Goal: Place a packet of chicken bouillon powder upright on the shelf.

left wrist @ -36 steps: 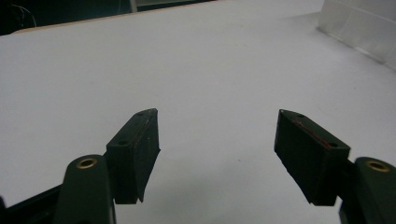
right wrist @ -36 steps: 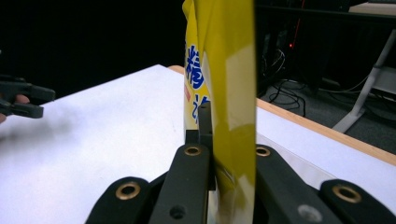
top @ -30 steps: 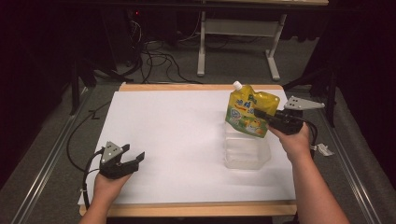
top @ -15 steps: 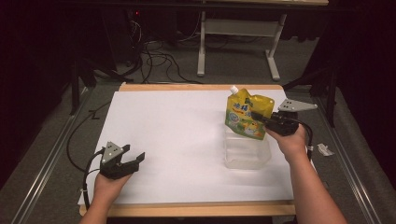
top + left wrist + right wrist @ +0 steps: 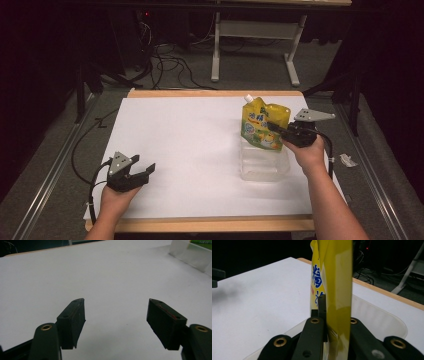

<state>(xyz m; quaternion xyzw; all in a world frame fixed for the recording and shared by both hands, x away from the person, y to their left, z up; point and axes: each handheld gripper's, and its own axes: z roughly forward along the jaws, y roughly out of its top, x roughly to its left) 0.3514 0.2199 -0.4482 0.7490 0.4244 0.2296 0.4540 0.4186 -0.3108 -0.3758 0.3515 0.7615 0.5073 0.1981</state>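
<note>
Desk (image 5: 190, 150) covered in a white sheet, wooden edges showing at the near and far sides.

Right claw (image 5: 274, 126) was clenched on a yellow pouch (image 5: 262, 125), gripping it by its right edge. The pouch hung upright with its white spout (image 5: 248, 98) at the top left corner and its lower end inside or just above a clear tub (image 5: 263, 162); I could not tell whether it touched the tub floor. In the right gripper view the pouch (image 5: 337, 290) was seen edge-on, pinched between the two jaws, blue print on its face, the tub's rim (image 5: 387, 315) curving below it.

The tub stood on the right part of the desk, toward the near side.

Left claw (image 5: 145, 171) sat released at the near left corner of the desk, well apart from the tub, jaws spread with nothing between them. In the left gripper view the jaws gaped over bare white sheet, a corner of the tub (image 5: 192, 255) far off at upper right.
</note>
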